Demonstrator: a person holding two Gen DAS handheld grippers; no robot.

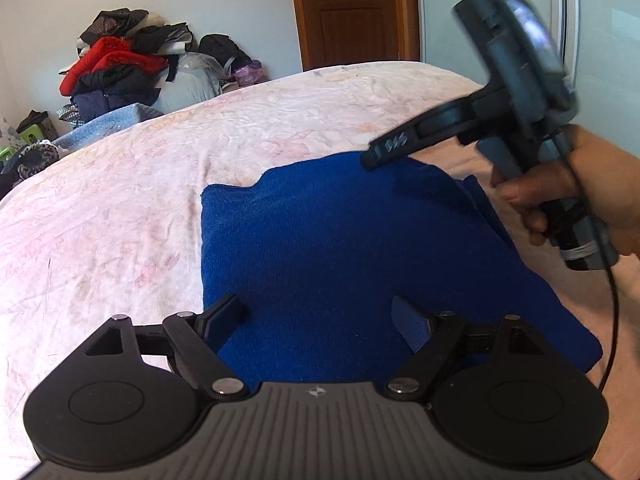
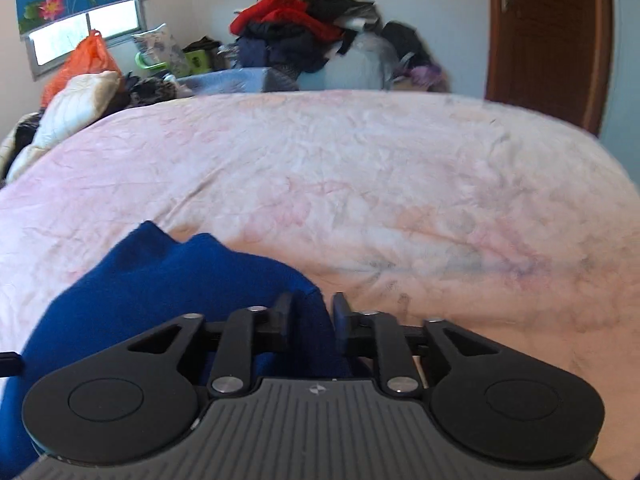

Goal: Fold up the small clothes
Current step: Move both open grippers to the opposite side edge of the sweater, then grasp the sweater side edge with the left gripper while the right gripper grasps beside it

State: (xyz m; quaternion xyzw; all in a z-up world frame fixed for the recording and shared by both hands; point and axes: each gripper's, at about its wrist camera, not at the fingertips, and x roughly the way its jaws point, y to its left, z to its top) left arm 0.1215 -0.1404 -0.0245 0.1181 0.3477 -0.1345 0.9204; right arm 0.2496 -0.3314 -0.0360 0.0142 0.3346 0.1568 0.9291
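A blue knitted garment (image 1: pixel 320 240) lies folded into a rough rectangle on the pink bed sheet (image 1: pixel 140 200). My left gripper (image 1: pixel 316 316) hangs over its near part, jaws wide apart, nothing pinched between them. A person's hand holds my right gripper (image 1: pixel 374 158) at the garment's far right edge, blurred in the left wrist view. In the right wrist view the right gripper (image 2: pixel 313 312) has its jaws partly apart, with the garment's (image 2: pixel 168 288) edge showing in the gap. The cloth lies flat and is not lifted.
The bed sheet (image 2: pixel 360 184) spreads wide beyond the garment. A pile of clothes (image 1: pixel 120 68) and bags stands against the far wall. A wooden door (image 1: pixel 352 12) is at the back, a cable (image 1: pixel 612 320) trails from the right gripper, and pillows and an orange bag (image 2: pixel 86 60) sit by the window.
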